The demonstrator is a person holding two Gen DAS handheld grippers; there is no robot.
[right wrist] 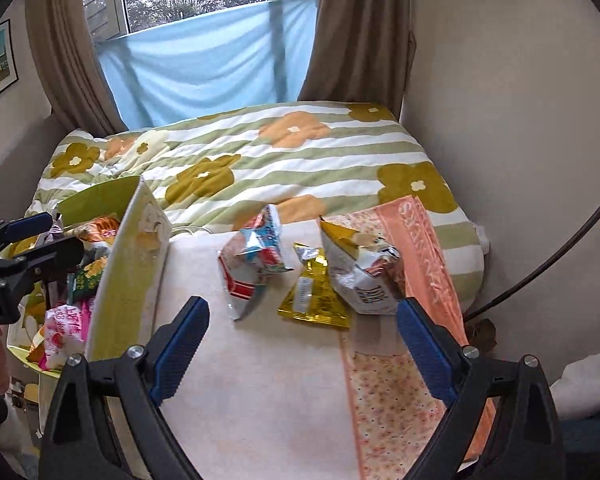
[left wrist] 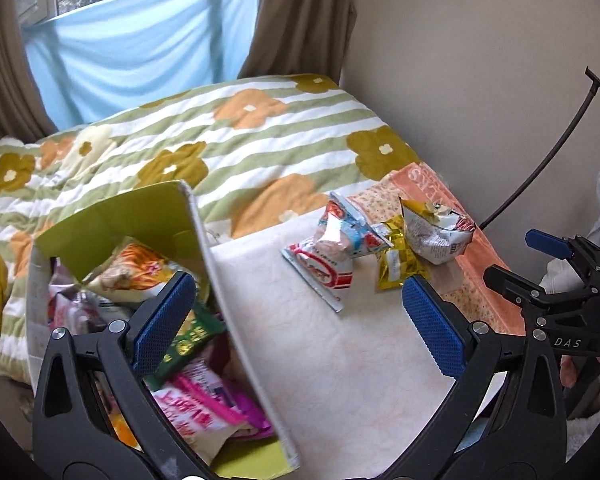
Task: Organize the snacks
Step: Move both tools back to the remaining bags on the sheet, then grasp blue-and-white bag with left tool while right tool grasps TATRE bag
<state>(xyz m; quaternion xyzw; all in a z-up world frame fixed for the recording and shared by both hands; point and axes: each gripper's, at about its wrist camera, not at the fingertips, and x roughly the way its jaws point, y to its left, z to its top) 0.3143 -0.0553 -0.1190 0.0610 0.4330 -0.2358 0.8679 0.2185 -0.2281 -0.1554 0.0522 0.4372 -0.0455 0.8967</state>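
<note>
**Both grippers empty, three packets left out on the bed**

The left gripper (left wrist: 296, 320) stood wide open with nothing between its blue pads, hanging over the right wall of the green box (left wrist: 236, 280). The right gripper (right wrist: 302, 344) was just as wide and just as empty, poised above the pale cloth (right wrist: 268, 380) on the near side of the loose snacks.

And there they were: the red-and-white packet (right wrist: 246, 276) on the left, the gold packet (right wrist: 314, 300) in the middle, the crumpled white bag (right wrist: 360, 276) on the right, the three of them touching and overlapping in one row. The white bag sat partly on the orange towel (right wrist: 420, 248). The box, to the left of the cloth, was already well stocked with packets.

By the look of it, this was a reach between picks, with three items to go. The right gripper looked best placed for the next one; it called for coming down onto a single packet without dragging its neighbours.

Room was good on the near cloth and across the flowered quilt (right wrist: 300, 160) beyond. The tight spots were the wall on the right, close behind the towel, and the box's tall side wall, which any carry to the left had to clear.
</note>
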